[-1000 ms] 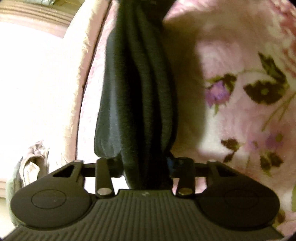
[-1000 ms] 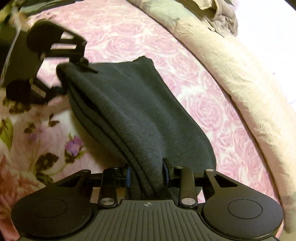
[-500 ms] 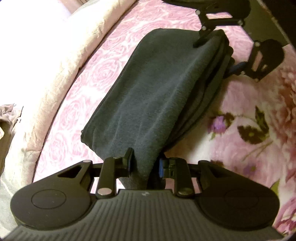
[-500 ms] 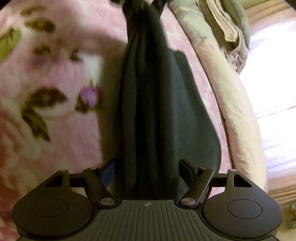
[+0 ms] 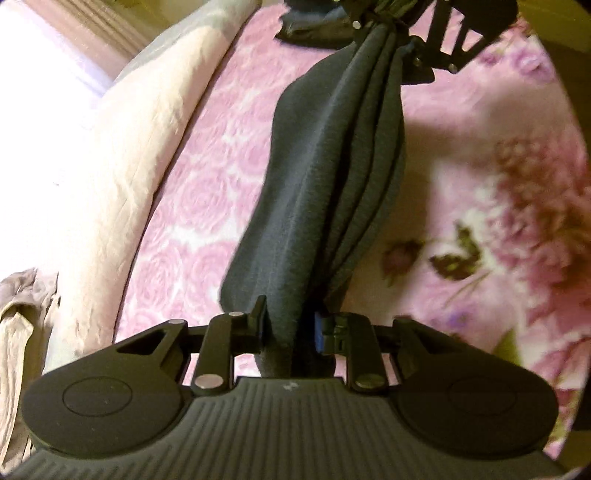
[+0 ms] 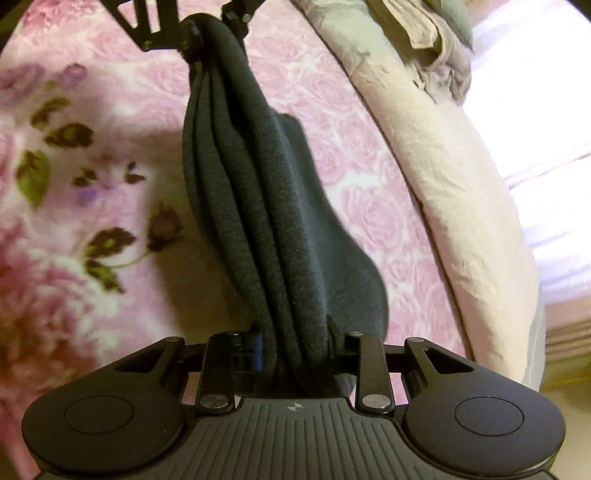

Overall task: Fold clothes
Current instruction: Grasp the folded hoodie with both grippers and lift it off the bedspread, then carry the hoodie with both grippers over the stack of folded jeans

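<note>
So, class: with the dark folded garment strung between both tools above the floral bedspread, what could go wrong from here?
1. The right tool is closing on a thick bunch of the dark garment; layers might slip out.
2. The garment sags between the right and left tool, so the folds could fall open.
3. It might land rumpled on the floral bedspread.

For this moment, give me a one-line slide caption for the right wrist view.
Right gripper closing on one end of a bunched dark garment, left gripper holding the other, over a pink floral blanket.
</note>
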A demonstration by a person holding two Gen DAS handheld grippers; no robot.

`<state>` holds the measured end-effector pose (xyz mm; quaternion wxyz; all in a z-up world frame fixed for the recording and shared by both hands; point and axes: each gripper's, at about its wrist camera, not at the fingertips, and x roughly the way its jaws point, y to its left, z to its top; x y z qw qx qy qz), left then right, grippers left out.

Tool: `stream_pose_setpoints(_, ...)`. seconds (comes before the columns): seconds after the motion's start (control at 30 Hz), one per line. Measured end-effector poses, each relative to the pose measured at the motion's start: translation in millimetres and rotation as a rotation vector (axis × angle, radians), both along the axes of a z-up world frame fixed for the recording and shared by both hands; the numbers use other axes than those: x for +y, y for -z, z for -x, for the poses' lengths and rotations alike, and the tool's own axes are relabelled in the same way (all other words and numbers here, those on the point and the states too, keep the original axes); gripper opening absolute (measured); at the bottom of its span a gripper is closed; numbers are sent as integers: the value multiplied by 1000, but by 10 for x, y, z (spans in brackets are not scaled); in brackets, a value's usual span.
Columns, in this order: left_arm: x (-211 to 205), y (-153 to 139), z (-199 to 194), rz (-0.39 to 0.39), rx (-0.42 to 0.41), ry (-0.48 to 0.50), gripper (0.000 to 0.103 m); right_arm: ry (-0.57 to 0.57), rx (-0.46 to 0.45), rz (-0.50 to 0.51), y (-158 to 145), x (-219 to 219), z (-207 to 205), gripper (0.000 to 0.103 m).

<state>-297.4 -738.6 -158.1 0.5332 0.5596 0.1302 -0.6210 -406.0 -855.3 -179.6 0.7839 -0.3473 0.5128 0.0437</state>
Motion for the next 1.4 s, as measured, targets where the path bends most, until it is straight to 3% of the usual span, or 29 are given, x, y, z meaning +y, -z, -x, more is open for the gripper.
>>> stream_pose_setpoints(0.1,41,-192,105,17,-1,57,21,32,24,11,-349,110,136,28)
stream_pose_setpoints(0.3,-101,-565,336,96,-16,151,21,127,-19,83,-878,188,487,28)
stream_pose_setpoints(0.53,-794,-1097,702,227,-71,240,21,236,-91,167,-1408,-210,950,28)
stream_pose_setpoints(0.7,-1668,-1443,1140,341,-140,269,21,293,-187,254,-1794,-863,1386,28)
stream_pose_setpoints(0.93,-3252,-1656,1977,447,-231,254,21,327,-278,353,-2062,-2431,2039,28)
stream_pose_setpoints(1.07,-3957,-1492,2416,458,-261,234,21,343,-312,381,-1992,-3256,2331,29)
stream_pose_setpoints(1.13,-4181,-1181,2604,408,-244,232,20,347,-294,365,-1752,-3542,2434,29)
stream_pose_setpoints(1.3,-4237,-251,3037,226,-256,278,20,348,-157,214,-804,-3751,2775,29)
stream_pose_setpoints(1.4,-4115,-69,3124,217,-279,267,20,337,-124,158,-501,-3658,2947,29)
